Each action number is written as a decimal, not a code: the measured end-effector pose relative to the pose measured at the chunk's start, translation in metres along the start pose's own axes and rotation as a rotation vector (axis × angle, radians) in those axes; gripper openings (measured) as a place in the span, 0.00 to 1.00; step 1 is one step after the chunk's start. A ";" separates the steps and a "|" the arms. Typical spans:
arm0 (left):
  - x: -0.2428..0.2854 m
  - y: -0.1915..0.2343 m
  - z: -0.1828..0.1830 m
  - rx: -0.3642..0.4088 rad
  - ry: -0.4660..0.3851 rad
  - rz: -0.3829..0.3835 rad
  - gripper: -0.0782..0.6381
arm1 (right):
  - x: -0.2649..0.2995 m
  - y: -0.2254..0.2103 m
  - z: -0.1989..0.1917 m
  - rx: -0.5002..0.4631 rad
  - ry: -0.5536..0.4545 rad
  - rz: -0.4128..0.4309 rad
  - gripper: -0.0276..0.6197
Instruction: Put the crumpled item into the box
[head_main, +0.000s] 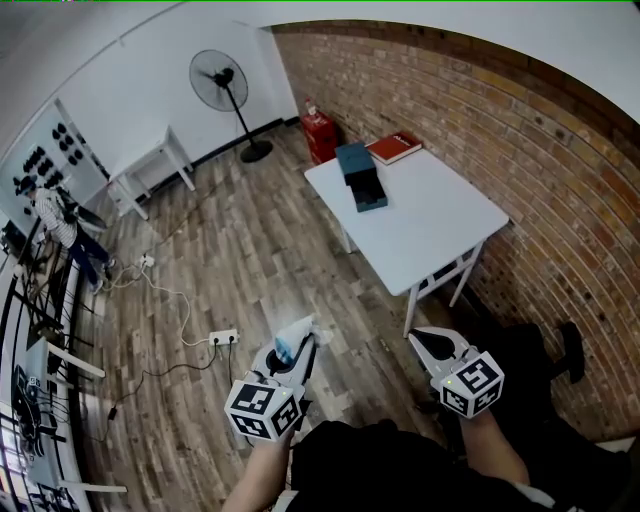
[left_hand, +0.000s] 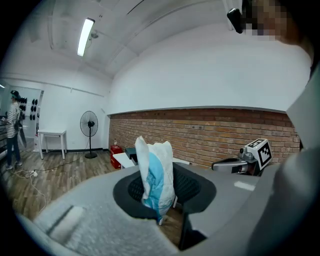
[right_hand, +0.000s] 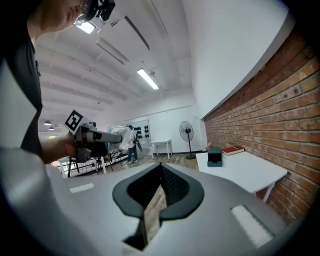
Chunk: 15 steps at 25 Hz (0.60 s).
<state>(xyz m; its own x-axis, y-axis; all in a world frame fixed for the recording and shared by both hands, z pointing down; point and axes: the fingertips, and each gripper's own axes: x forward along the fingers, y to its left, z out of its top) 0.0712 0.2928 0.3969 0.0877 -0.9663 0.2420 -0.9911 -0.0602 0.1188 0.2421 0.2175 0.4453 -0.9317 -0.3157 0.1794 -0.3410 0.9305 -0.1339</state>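
Observation:
My left gripper (head_main: 296, 347) is shut on the crumpled item (head_main: 293, 337), a white and blue wad that stands up between the pads (left_hand: 156, 176) in the left gripper view. It hovers over the wooden floor, well short of the white table (head_main: 440, 235). The teal box (head_main: 360, 176) lies on the table's far part and also shows small in the gripper views (left_hand: 131, 152) (right_hand: 215, 156). My right gripper (head_main: 424, 340) is level with the left one, near the table's front leg. Its jaws (right_hand: 161, 168) meet at the tips and hold nothing.
A red book (head_main: 396, 147) lies on the table beside the box. The brick wall (head_main: 520, 150) runs along the right. A red object (head_main: 320, 134) and a standing fan (head_main: 224, 88) stand at the far end. A power strip with cables (head_main: 222, 338) lies on the floor. A person (head_main: 55, 222) stands far left.

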 end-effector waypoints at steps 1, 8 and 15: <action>0.006 0.001 0.000 -0.001 0.005 -0.005 0.22 | -0.001 -0.006 -0.001 0.003 0.000 -0.014 0.05; 0.062 0.016 0.004 -0.020 0.013 -0.059 0.22 | 0.005 -0.041 -0.014 0.033 0.020 -0.101 0.05; 0.140 0.038 0.015 -0.034 0.016 -0.136 0.22 | 0.040 -0.093 -0.008 0.044 0.044 -0.157 0.04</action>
<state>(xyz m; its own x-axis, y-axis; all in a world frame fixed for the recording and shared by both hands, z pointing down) 0.0439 0.1515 0.4208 0.2225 -0.9457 0.2368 -0.9660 -0.1811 0.1842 0.2373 0.1200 0.4730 -0.8607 -0.4468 0.2439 -0.4878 0.8611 -0.1437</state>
